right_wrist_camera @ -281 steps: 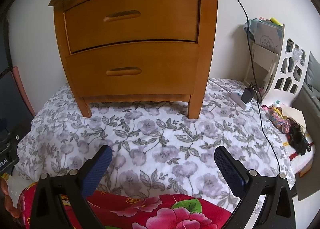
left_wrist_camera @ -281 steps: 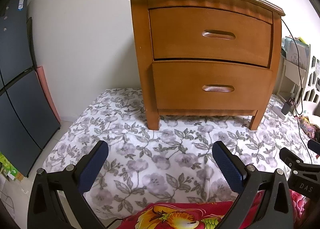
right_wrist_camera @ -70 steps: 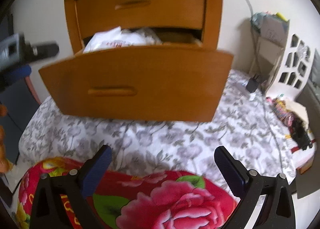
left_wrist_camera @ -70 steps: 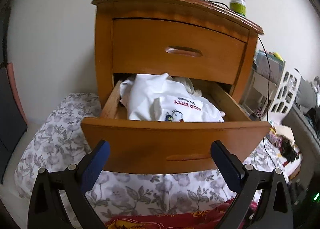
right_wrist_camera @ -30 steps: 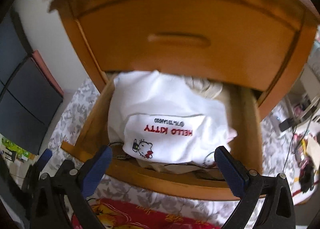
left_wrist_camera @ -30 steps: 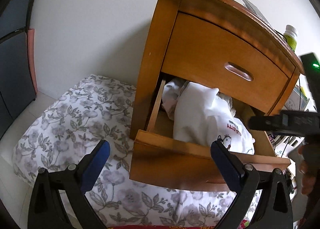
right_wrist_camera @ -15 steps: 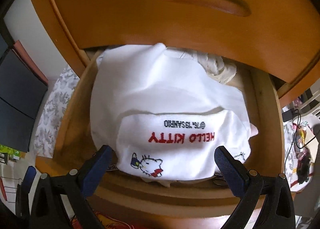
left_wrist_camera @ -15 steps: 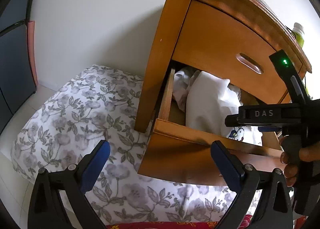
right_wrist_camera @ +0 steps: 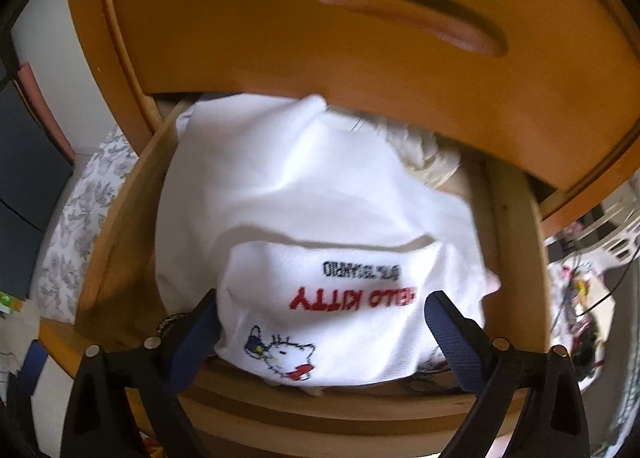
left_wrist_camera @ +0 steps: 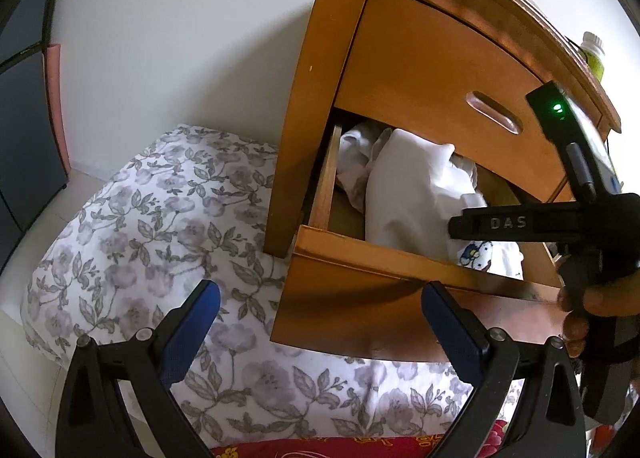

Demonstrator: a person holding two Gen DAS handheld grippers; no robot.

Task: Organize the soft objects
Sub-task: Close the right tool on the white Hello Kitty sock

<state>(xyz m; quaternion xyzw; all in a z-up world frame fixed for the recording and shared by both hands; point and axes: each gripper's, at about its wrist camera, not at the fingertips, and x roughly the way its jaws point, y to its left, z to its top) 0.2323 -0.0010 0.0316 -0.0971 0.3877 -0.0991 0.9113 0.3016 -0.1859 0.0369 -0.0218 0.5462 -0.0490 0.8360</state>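
Note:
A white Hello Kitty garment (right_wrist_camera: 320, 242) lies heaped in the pulled-out lower drawer (right_wrist_camera: 344, 414) of a wooden nightstand (left_wrist_camera: 432, 58). My right gripper (right_wrist_camera: 322, 314) is open and reaches down into the drawer, its blue pads on either side of the garment's printed front fold. The left wrist view shows that garment (left_wrist_camera: 408, 202) too, with the right gripper's black body (left_wrist_camera: 540, 222) and a hand over it. My left gripper (left_wrist_camera: 316, 318) stays open and empty, low in front of the drawer's left corner. Red floral fabric (left_wrist_camera: 360, 450) peeks in at the bottom edge.
The nightstand stands on a grey floral bedspread (left_wrist_camera: 152, 258). A shut upper drawer (left_wrist_camera: 448, 90) overhangs the open one. A green bottle (left_wrist_camera: 594, 54) and papers sit on top. Crumpled pale cloth (right_wrist_camera: 424, 154) fills the drawer's back. Dark panels (left_wrist_camera: 20, 130) stand at far left.
The lower drawer was pulled out. My right gripper has moved in closer and lower over the white garment, now straddling its front fold. The left gripper drifted slightly nearer the drawer corner.

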